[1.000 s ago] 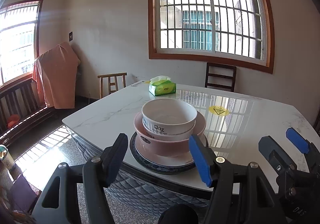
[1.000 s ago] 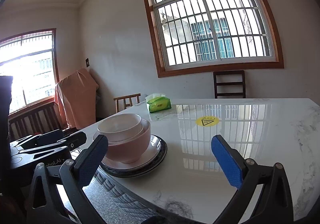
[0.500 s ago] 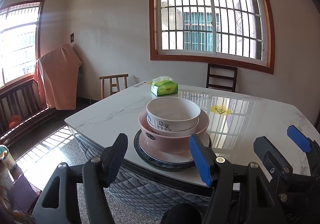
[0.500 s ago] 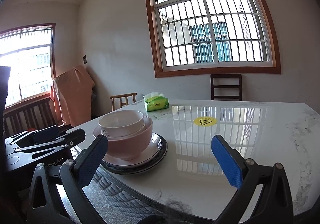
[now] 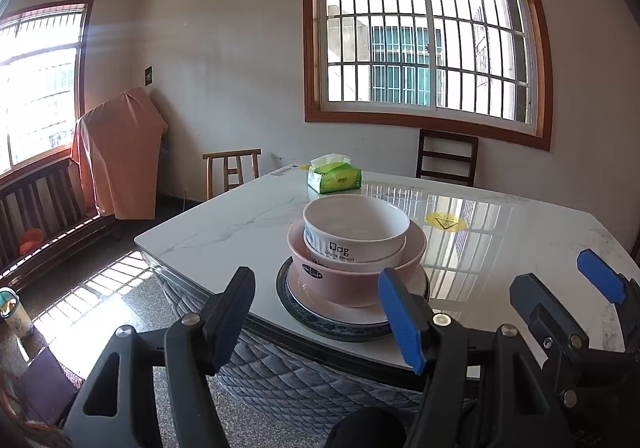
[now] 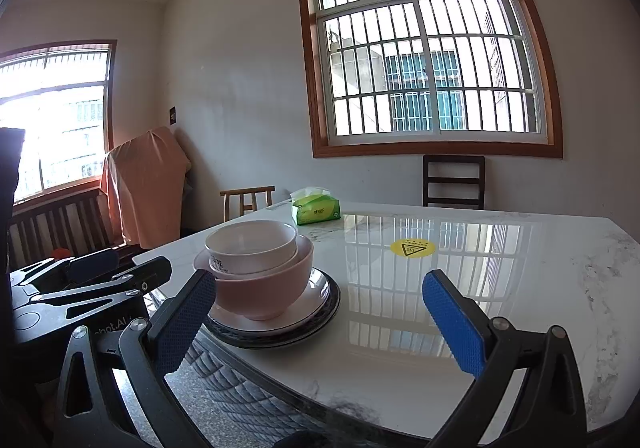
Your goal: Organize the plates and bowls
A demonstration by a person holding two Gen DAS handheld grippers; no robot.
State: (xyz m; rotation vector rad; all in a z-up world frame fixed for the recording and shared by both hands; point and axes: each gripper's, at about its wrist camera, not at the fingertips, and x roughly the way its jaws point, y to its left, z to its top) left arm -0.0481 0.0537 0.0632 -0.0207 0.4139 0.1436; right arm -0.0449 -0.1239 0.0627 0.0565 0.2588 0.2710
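White bowl (image 5: 356, 226) sits nested in the pink bowl (image 5: 352, 280) on stacked plates (image 5: 348, 322) at the desk's (image 5: 224, 232) 7 o'clock edge. Both left tongs (image 5: 316, 314) and right tongs (image 6: 320, 322) gape empty. Pinch the top bowl's rim squarely; lift straight.

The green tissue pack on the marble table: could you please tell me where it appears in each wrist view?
Left wrist view: the green tissue pack sits just above centre, at the table's far edge behind the stacked bowls.
Right wrist view: it lies just left of centre, up and right of the bowls.
Shared landmark: the round yellow sticker on the tabletop, to the pack's lower right in both.
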